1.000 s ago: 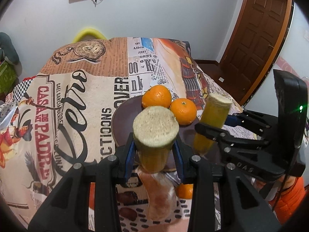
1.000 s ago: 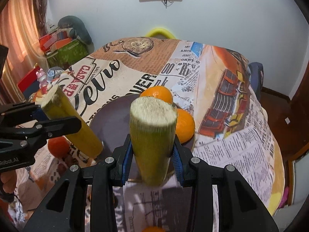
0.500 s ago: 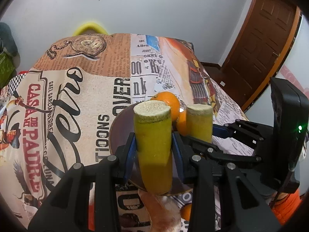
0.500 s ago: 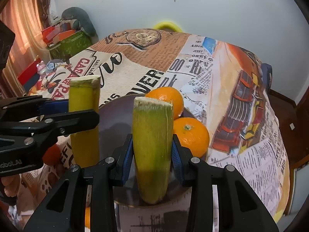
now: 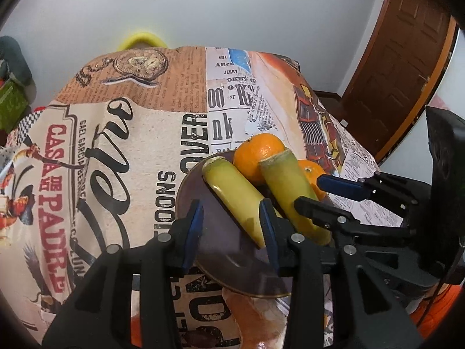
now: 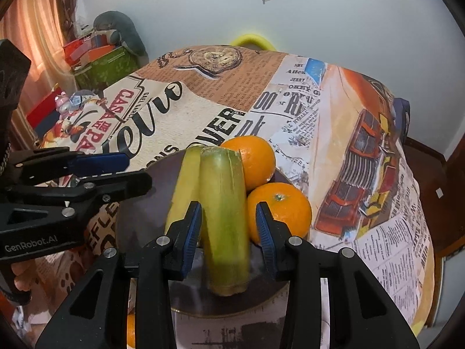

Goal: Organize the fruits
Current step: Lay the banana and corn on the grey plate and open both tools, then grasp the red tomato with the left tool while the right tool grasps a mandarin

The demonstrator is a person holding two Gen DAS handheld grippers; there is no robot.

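Two cane pieces [image 5: 237,196] [image 6: 225,218], gripped upright 0.5 s ago, now lie released on plate [image 5: 215,232]; left gripper [image 5: 229,234] and right gripper [image 6: 228,228] jaws wide; placement done.

Yellow-green stalks [image 6: 225,218], orange tangerines [image 6: 280,210]

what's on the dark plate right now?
On the dark plate: two sugarcane pieces lying side by side, the yellow one and the greener one, plus two oranges at its far side. The plate surface beneath them is hidden.

A table [image 6: 377,232] draped in newspaper-print cloth [image 5: 116,160] carries a dark plate [image 6: 139,212] near its front edge.
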